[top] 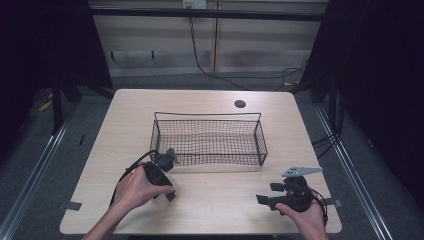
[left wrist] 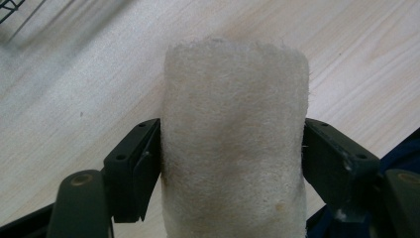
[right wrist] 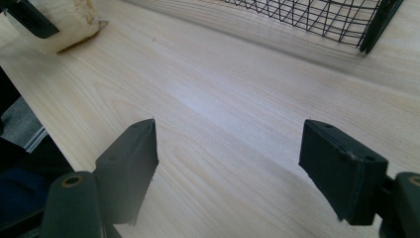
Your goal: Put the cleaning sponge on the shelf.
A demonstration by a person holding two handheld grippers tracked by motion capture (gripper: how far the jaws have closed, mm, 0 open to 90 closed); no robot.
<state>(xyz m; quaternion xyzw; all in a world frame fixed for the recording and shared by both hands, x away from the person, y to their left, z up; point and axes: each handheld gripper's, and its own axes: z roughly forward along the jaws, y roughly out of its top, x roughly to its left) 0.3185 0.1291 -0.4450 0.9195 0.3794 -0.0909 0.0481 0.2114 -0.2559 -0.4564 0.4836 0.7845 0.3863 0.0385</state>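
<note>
A white, fuzzy, roll-shaped thing (left wrist: 233, 129) sits squeezed between the two black jaws of my left gripper (left wrist: 230, 144), just over the wooden table. From above, that left gripper (top: 165, 196) is at the front left of the table, under a hand, with the pale roll (top: 161, 202) peeking out below it. The right gripper view catches the roll (right wrist: 64, 25) at its top left. My right gripper (right wrist: 228, 144) hangs open over bare wood, and from above the right gripper (top: 266, 193) is at the front right, pointing left.
A black wire basket (top: 260, 145) stands in the middle of the table, just beyond both grippers; its corner (right wrist: 376, 25) rises ahead of the right gripper. A round cable hole (top: 240, 104) lies near the far edge.
</note>
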